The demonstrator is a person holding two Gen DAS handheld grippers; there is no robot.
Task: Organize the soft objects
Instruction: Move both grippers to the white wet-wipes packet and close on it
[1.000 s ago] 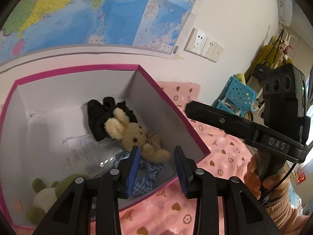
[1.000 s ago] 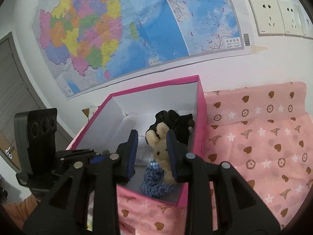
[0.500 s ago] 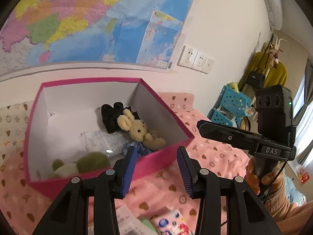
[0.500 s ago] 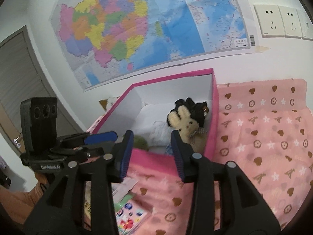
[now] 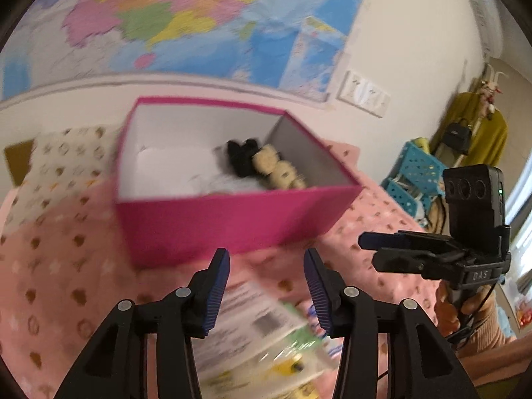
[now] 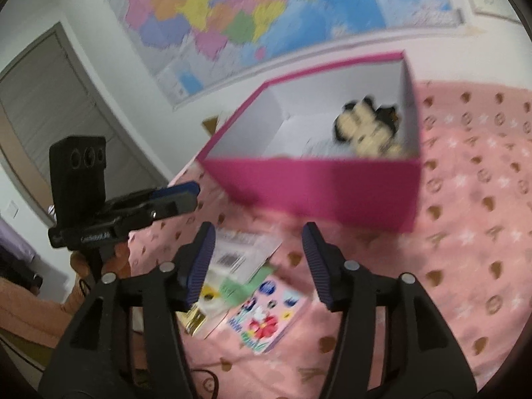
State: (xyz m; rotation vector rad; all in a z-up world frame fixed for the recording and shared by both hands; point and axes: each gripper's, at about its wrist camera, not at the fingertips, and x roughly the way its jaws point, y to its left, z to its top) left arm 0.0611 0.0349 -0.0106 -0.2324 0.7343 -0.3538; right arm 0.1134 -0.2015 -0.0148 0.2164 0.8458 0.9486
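A pink box (image 5: 212, 222) (image 6: 319, 186) stands on the pink patterned blanket, and in it a tan plush bear (image 5: 279, 173) (image 6: 369, 133) lies against a black soft item (image 5: 241, 156). My left gripper (image 5: 267, 259) hovers in front of the box with its jaws opening and nothing between them. My right gripper (image 6: 257, 232) is also short of the box, jaws opening and empty. Below both lie flat packets: a clear packet with printed labels (image 5: 266, 335) (image 6: 232, 262) and a pink cartoon-print pack (image 6: 266, 316).
Each gripper shows in the other's view, hand-held: the right gripper (image 5: 392, 246) and the left gripper (image 6: 173, 196). The blanket (image 6: 482, 232) spreads to the right. A map covers the wall (image 5: 199, 16). Blue baskets (image 5: 412, 179) stand beside the bed.
Both grippers pulled back out of the box and widened their jaws. The bear stays in the box. The packets on the blanket have come into view under the fingers.
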